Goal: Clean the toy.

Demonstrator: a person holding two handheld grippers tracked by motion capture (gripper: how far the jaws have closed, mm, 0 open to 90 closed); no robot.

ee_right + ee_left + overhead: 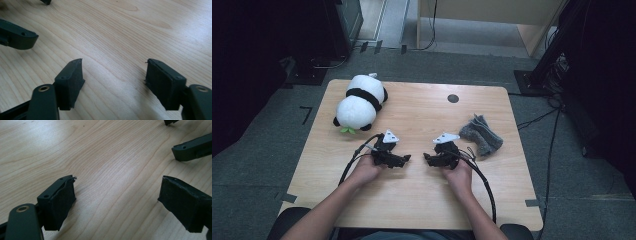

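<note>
Well apart, panda [359, 102] and cloth [481, 134] flank both gaping tongs [406, 158].

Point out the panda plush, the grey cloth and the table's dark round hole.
panda plush [357, 107]: high view, white belly.
grey cloth [482, 134]: high view, middle of the crumpled heap.
dark round hole [453, 98]: high view, its centre.

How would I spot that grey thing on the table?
Start at the wooden table and look to its right side, beyond the right gripper. The crumpled grey cloth lies there, flat and dull, unlike the round black-and-white panda toy at far left.
</note>
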